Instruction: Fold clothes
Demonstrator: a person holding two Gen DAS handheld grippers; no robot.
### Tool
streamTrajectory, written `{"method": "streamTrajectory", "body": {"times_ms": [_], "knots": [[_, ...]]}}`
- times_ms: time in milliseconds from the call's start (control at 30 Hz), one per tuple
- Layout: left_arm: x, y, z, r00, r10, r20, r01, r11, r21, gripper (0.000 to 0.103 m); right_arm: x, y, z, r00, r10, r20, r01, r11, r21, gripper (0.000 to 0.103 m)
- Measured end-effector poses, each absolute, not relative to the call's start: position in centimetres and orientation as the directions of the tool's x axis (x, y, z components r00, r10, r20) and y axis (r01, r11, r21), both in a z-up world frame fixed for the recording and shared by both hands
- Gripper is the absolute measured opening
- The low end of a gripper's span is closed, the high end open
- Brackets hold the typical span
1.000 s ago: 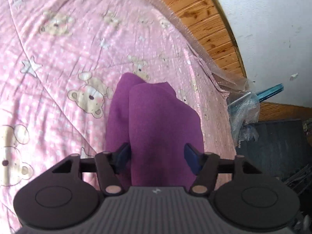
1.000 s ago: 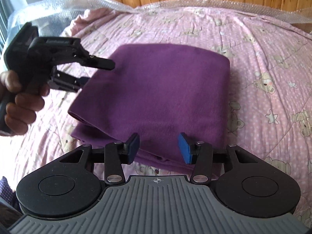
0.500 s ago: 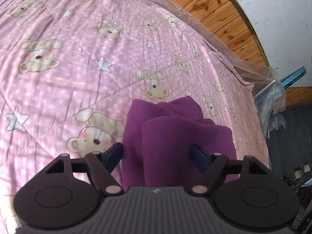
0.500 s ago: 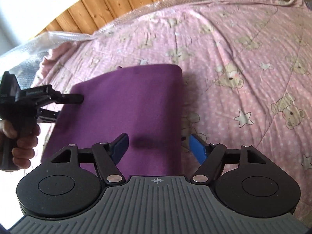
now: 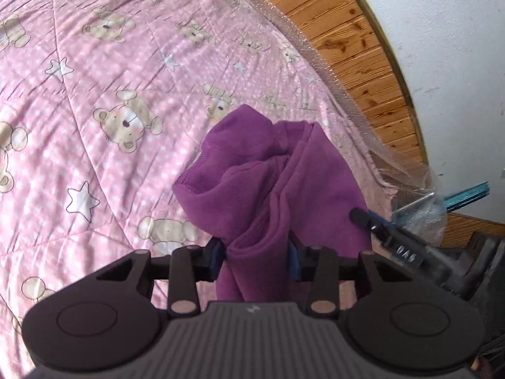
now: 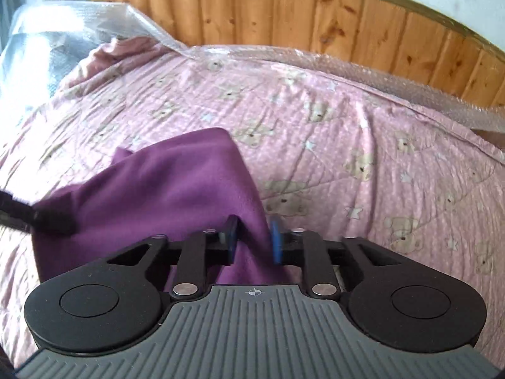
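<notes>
A purple fleece garment (image 5: 271,183) is folded and held up over the pink bear-print bedspread (image 5: 104,88). My left gripper (image 5: 256,257) is shut on a bunched edge of it; the free part droops forward in folds. My right gripper (image 6: 252,237) is shut on another edge of the same garment (image 6: 164,189), which stretches to the left. The left gripper's dark tip (image 6: 41,219) shows at the left in the right wrist view, against the cloth. The right gripper's tip (image 5: 363,216) shows at the right in the left wrist view.
A wooden headboard (image 6: 284,15) runs along the far side of the bed, with bubble wrap (image 6: 79,25) over its edge. A white wall (image 5: 442,47) is behind. Dark clutter (image 5: 486,252) and a teal object (image 5: 467,191) lie beside the bed.
Both grippers were open around the flat folded garment; now both have shut on its edges and lifted it, so it bunches and hangs between them.
</notes>
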State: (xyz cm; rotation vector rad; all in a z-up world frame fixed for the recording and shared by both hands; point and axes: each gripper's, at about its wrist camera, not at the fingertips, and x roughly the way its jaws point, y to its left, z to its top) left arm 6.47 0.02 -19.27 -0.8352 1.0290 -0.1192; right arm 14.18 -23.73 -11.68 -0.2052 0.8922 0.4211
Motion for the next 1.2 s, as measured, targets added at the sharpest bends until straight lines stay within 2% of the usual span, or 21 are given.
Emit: {"method": "streamTrajectory", "body": {"times_ms": [67, 200, 267, 333, 367, 433, 500, 533, 567, 633, 667, 767, 833, 933, 1000, 1033, 1100, 1133, 1167, 1200], "knots": [[6.5, 0.6, -20.4, 0.534, -0.454, -0.713, -0.300, 0.687, -0.662, 0.040, 13.8, -24.1, -11.8, 0.605, 0.186, -0.774, -0.312, 0.950, -0.016, 0.037], [6.9, 2.2, -21.9, 0.526, -0.491, -0.695, -0.255, 0.689, -0.679, 0.042, 8.5, -24.4, -14.3, 0.599, 0.230, -0.767, -0.200, 0.971, 0.135, 0.035], [7.3, 2.6, -22.9, 0.515, -0.500, -0.696, -0.237, 0.697, -0.677, 0.043, 5.8, -24.6, -15.6, 0.596, 0.253, -0.762, -0.142, 0.967, 0.210, 0.028], [7.5, 2.9, -23.4, 0.509, -0.522, -0.685, -0.224, 0.688, -0.690, 0.047, 3.1, -24.7, -16.9, 0.595, 0.277, -0.755, -0.084, 0.955, 0.284, 0.025], [7.4, 3.1, -23.4, 0.507, -0.530, -0.680, -0.215, 0.686, -0.695, 0.047, 1.7, -24.8, -17.6, 0.595, 0.288, -0.750, -0.054, 0.946, 0.320, 0.026], [7.4, 3.5, -22.9, 0.504, -0.543, -0.672, -0.202, 0.682, -0.703, 0.051, -1.0, -24.9, -18.8, 0.596, 0.310, -0.741, 0.005, 0.921, 0.390, 0.044], [7.4, 4.2, -21.7, 0.509, -0.546, -0.666, -0.183, 0.687, -0.703, 0.051, -2.6, -25.7, -19.2, 0.614, 0.327, -0.719, 0.061, 0.888, 0.456, 0.047], [7.4, 4.5, -21.0, 0.512, -0.547, -0.662, -0.173, 0.689, -0.703, 0.055, -2.8, -26.5, -18.8, 0.631, 0.331, -0.701, 0.085, 0.869, 0.487, 0.053], [7.4, 4.9, -20.3, 0.519, -0.544, -0.659, -0.160, 0.696, -0.700, 0.059, -2.8, -27.2, -18.7, 0.643, 0.334, -0.689, 0.115, 0.847, 0.519, 0.055], [7.8, 5.5, -18.4, 0.550, -0.530, -0.646, -0.096, 0.728, -0.679, 0.076, -2.5, -28.2, -18.9, 0.658, 0.336, -0.673, 0.163, 0.810, 0.564, 0.057], [8.4, 5.5, -17.6, 0.557, -0.524, -0.645, -0.055, 0.751, -0.658, 0.079, -2.2, -28.7, -19.1, 0.662, 0.341, -0.667, 0.183, 0.790, 0.585, 0.058], [11.3, 4.9, -16.5, 0.548, -0.513, -0.661, 0.049, 0.808, -0.587, 0.082, -1.2, -29.4, -19.9, 0.668, 0.355, -0.654, 0.218, 0.747, 0.628, 0.060], [14.2, 3.5, -17.2, 0.501, -0.532, -0.683, 0.111, 0.822, -0.558, 0.086, -0.3, -29.2, -20.4, 0.668, 0.355, -0.654, 0.219, 0.747, 0.628, 0.064], [17.7, 1.1, -18.9, 0.448, -0.515, -0.731, 0.174, 0.852, -0.494, 0.086, 1.3, -28.8, -21.2, 0.662, 0.345, -0.666, 0.226, 0.755, 0.616, 0.066], [18.9, 0.0, -20.0, 0.424, -0.523, -0.739, 0.191, 0.849, -0.492, 0.088, 2.5, -28.7, -22.3, 0.656, 0.343, -0.672, 0.242, 0.748, 0.619, 0.067], [19.2, -0.4, -20.5, 0.417, -0.526, -0.742, 0.198, 0.849, -0.490, 0.093, 3.1, -28.6, -22.9, 0.651, 0.348, -0.674, 0.246, 0.744, 0.622, 0.067], [19.0, -0.9, -20.9, 0.411, -0.535, -0.738, 0.215, 0.843, -0.492, 0.096, 4.2, -28.2, -23.7, 0.657, 0.354, -0.666, 0.233, 0.745, 0.625, 0.069], [18.9, -1.1, -20.9, 0.409, -0.543, -0.733, 0.224, 0.839, -0.496, 0.089, 4.6, -27.7, -23.7, 0.660, 0.355, -0.662, 0.212, 0.757, 0.618, 0.070], [18.8, -1.4, -20.9, 0.397, -0.558, -0.729, 0.238, 0.830, -0.505, 0.076, 5.0, -27.3, -23.7, 0.654, 0.371, -0.659, 0.190, 0.762, 0.619, 0.067], [18.7, -1.6, -20.8, 0.373, -0.572, -0.730, 0.246, 0.820, -0.517, 0.044, 5.5, -26.9, -23.7, 0.645, 0.392, -0.656, 0.169, 0.764, 0.623, 0.055]]}}
